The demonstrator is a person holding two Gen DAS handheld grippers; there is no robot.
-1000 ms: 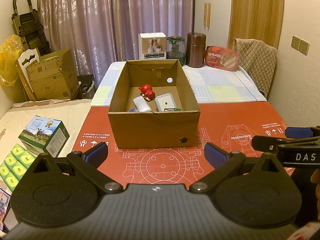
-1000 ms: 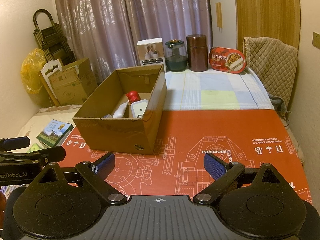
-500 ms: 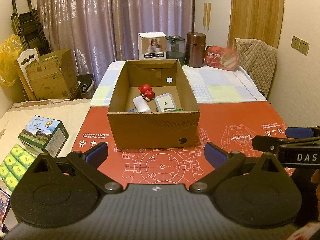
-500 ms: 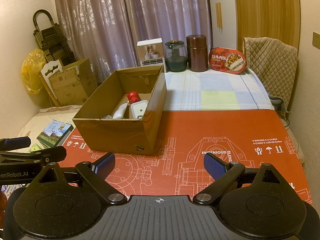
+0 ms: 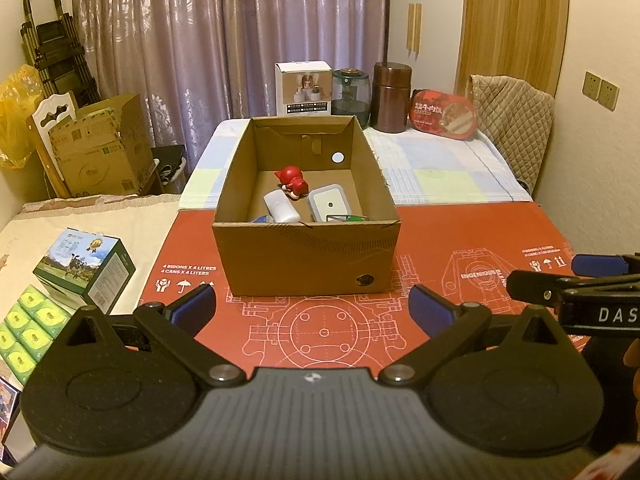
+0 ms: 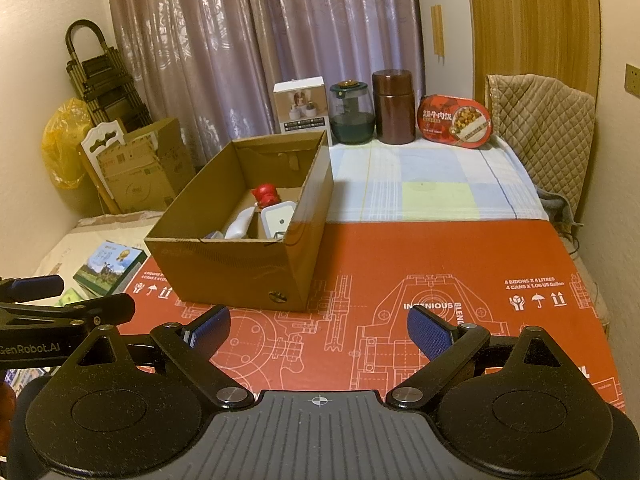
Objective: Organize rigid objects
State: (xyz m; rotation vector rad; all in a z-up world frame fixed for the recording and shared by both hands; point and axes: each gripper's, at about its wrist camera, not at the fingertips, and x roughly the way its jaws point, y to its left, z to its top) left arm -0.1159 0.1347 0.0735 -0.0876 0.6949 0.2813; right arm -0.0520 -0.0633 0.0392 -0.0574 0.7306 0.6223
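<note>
An open cardboard box (image 5: 306,258) stands on the red printed mat (image 5: 460,240). Inside lie a red figurine (image 5: 293,181), a white cylinder-like object (image 5: 280,211) and a white square case (image 5: 330,205). The box also shows in the right wrist view (image 6: 240,268), with the figurine (image 6: 264,196) in it. My left gripper (image 5: 312,306) is open and empty, held in front of the box. My right gripper (image 6: 319,330) is open and empty over the mat, to the right of the box.
At the table's far edge stand a white product box (image 5: 304,88), a green-lidded jar (image 5: 351,92), a brown canister (image 5: 392,96) and a red food tin (image 5: 442,114). A green carton (image 5: 86,266) and tissue packs (image 5: 28,320) lie left. A quilted chair (image 5: 516,120) stands right.
</note>
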